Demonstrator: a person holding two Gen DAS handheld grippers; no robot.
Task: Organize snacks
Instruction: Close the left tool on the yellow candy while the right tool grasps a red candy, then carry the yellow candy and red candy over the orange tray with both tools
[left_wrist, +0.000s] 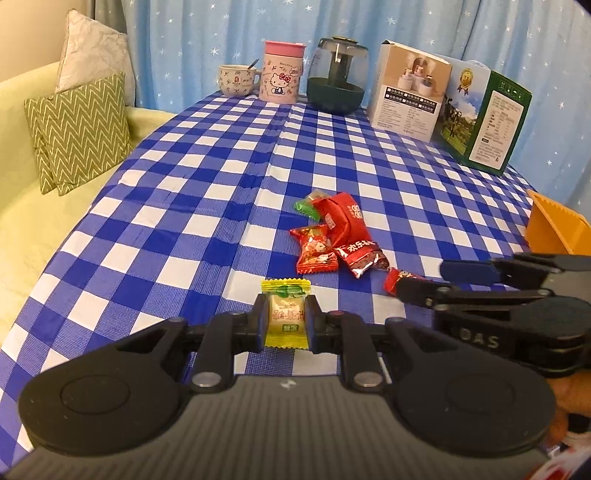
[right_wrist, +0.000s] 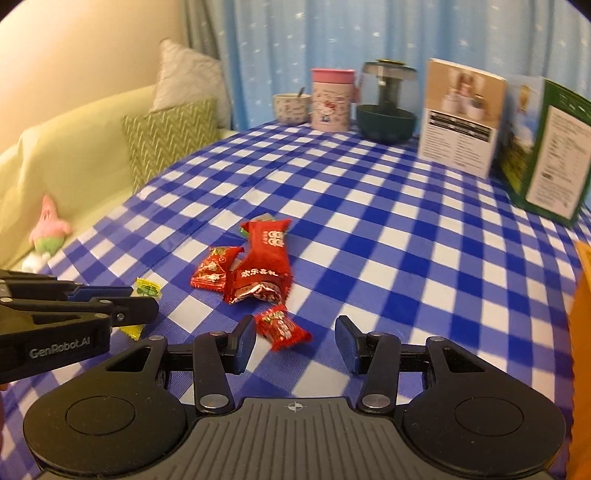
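Observation:
My left gripper (left_wrist: 286, 319) is shut on a yellow-wrapped candy (left_wrist: 285, 315), its pads pressing both sides; the same candy (right_wrist: 147, 288) shows by the left gripper (right_wrist: 142, 308) in the right wrist view. Red snack packets lie in a small pile (left_wrist: 334, 236) on the blue checked tablecloth (left_wrist: 207, 177), with a green candy (left_wrist: 306, 206) at its far edge. My right gripper (right_wrist: 295, 341) stands open just above the cloth. A small red candy (right_wrist: 282, 328) lies between its fingers, nearer the left finger (right_wrist: 243, 345), untouched. That right gripper (left_wrist: 421, 282) enters the left wrist view from the right.
At the table's back stand a cup with a spoon (left_wrist: 234, 79), a pink mug (left_wrist: 281, 72), a dark round humidifier (left_wrist: 338, 75), a white box (left_wrist: 408, 90) and a green box (left_wrist: 487, 120). An orange bin (left_wrist: 554, 227) sits at the right edge. A sofa with cushions (left_wrist: 79, 129) lies left.

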